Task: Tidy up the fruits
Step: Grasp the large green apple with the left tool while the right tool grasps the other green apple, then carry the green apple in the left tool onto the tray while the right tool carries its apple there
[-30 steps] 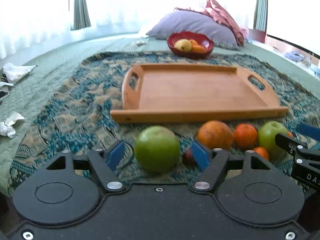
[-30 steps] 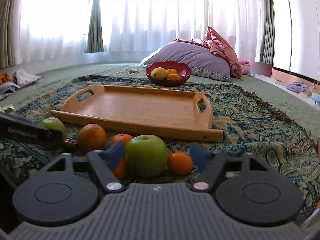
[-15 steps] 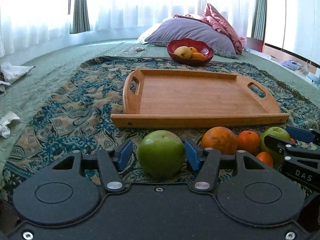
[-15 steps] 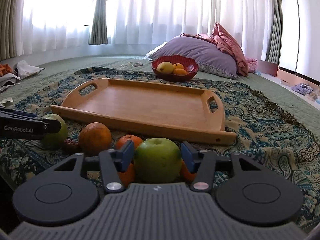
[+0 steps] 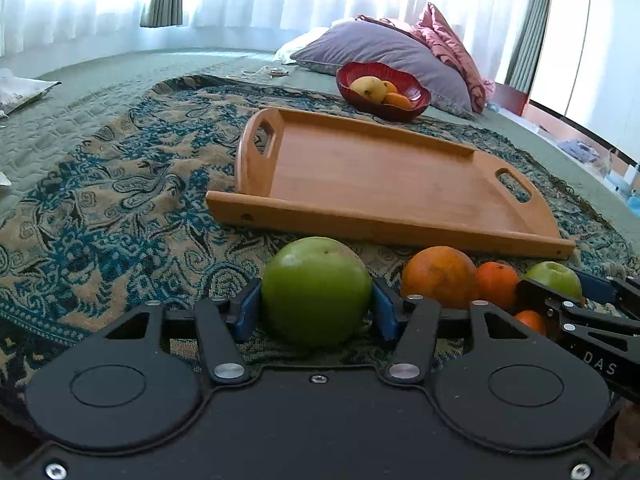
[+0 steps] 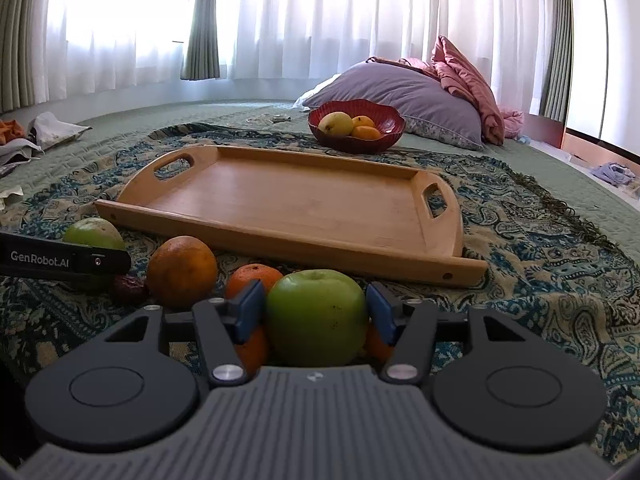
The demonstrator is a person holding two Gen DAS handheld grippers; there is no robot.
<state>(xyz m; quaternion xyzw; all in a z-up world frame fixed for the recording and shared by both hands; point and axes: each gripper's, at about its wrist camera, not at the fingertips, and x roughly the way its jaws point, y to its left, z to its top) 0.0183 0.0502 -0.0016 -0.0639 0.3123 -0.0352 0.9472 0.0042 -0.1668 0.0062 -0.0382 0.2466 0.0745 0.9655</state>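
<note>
Wooden tray [image 6: 304, 200] lies bare on the patterned blanket [image 5: 120, 200], fruit lined along its near edge. Left claw [image 5: 316, 310] has just closed onto the large green fruit [image 5: 316, 290]; right claw [image 6: 316, 314] likewise onto the green apple [image 6: 316, 316]. Both pads now touch. Judgement: both grasps secured, lifting to tray follows.

Both wrist cameras sit low over the patterned blanket [image 5: 120, 208], close behind the fruit, facing the curtained windows. Both share the wooden tray [image 5: 380, 176] [image 6: 288, 200] and the red bowl [image 5: 384, 88] [image 6: 356, 126]; the left camera looks from further left.
</note>
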